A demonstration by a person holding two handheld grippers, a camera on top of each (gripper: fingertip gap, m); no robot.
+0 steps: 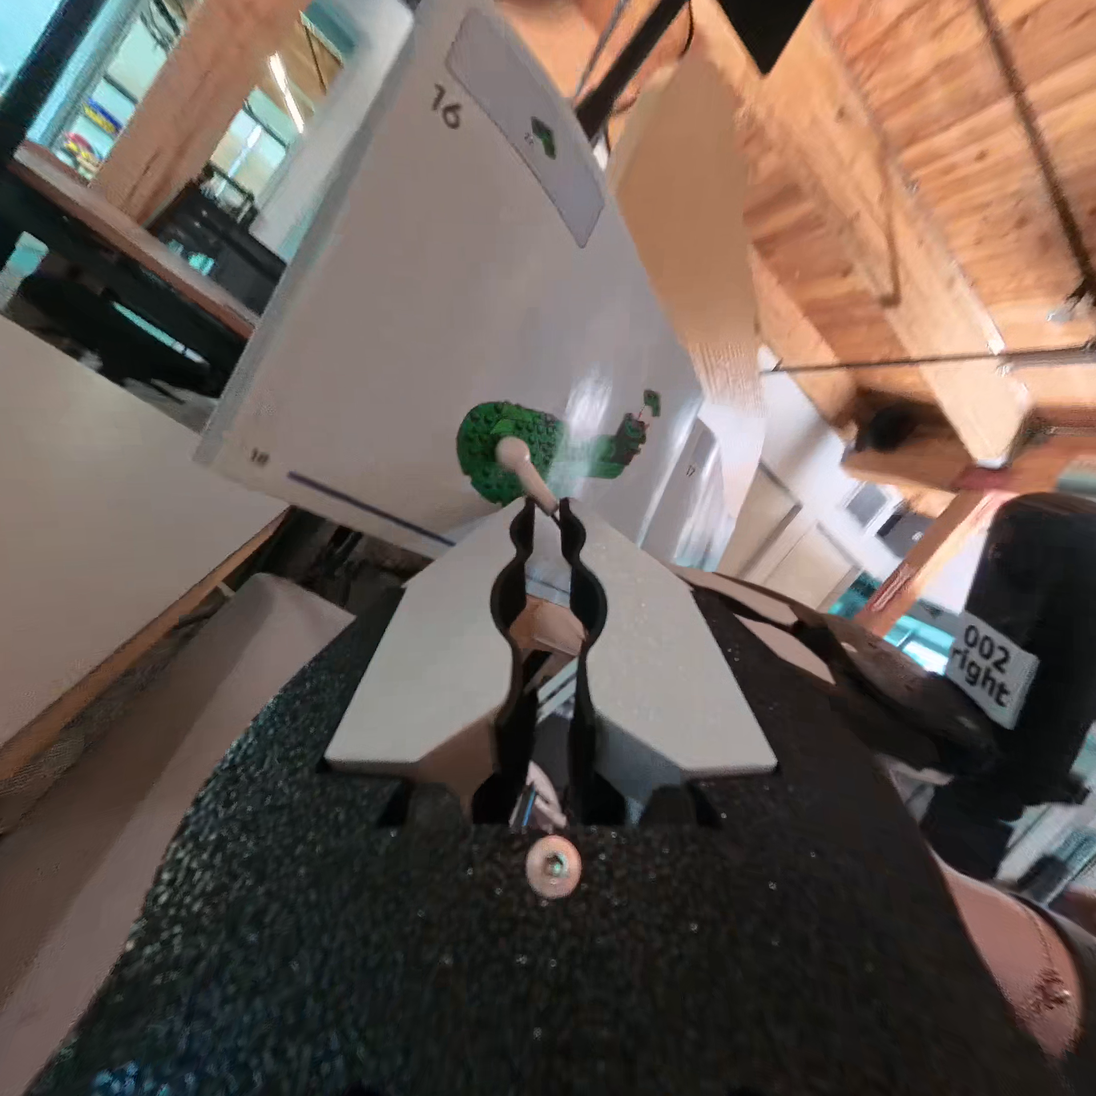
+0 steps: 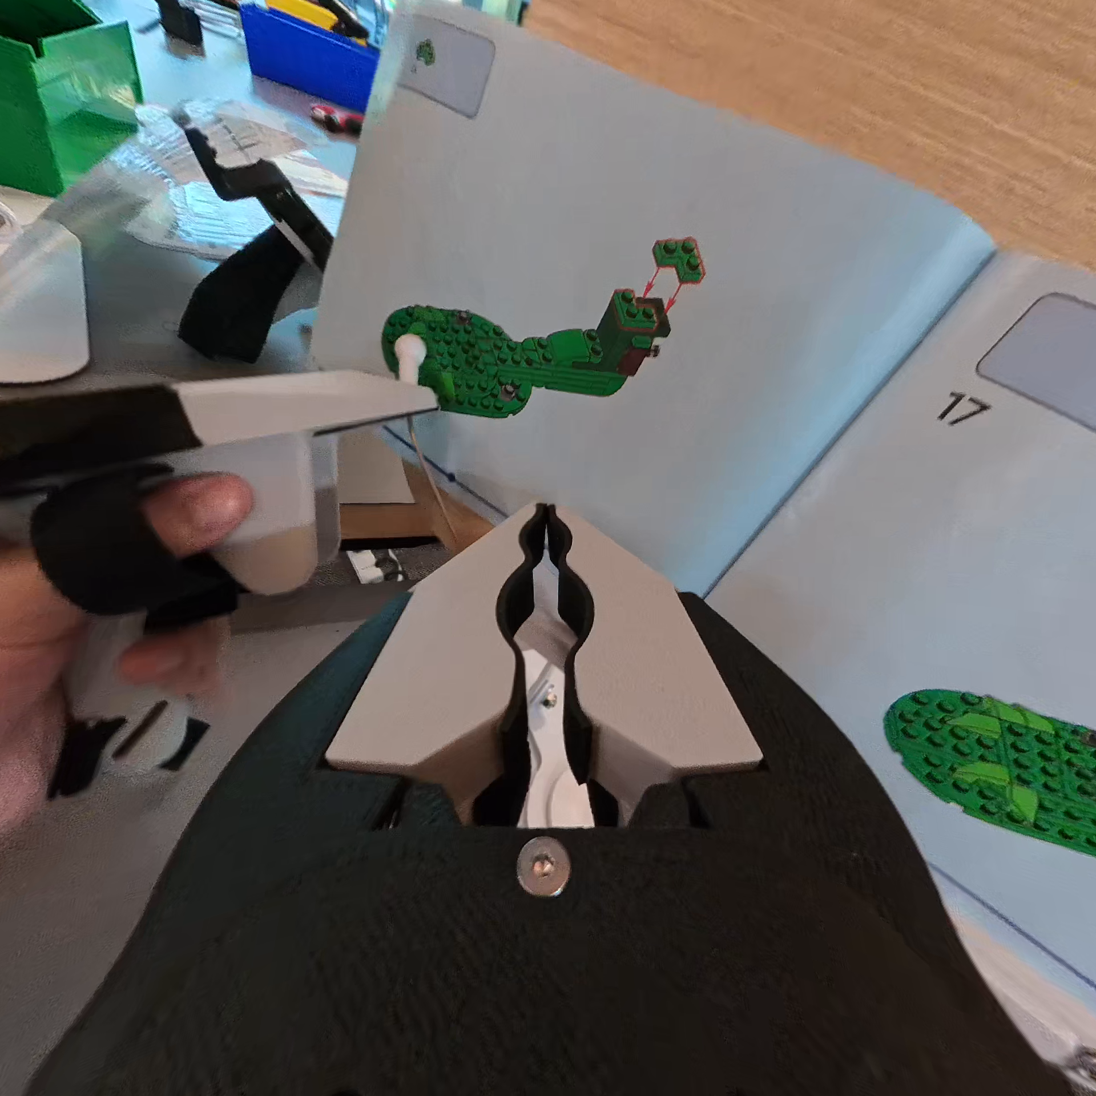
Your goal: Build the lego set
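Lego instruction booklet point(image 2: 682, 196) stands open mid-frame, its left page lifted. Left gripper point(image 1: 544, 505), fingers clenched on a small white knobbed piece point(image 1: 522, 461), holds it against the page's green printed model. Right gripper point(image 2: 545, 511), lower centre, is clenched, grasping nothing.

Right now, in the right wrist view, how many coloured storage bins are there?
2. A green bin sits in the top left corner. A blue bin with yellow contents is to its right, at the top edge. The raised booklet page may hide others.
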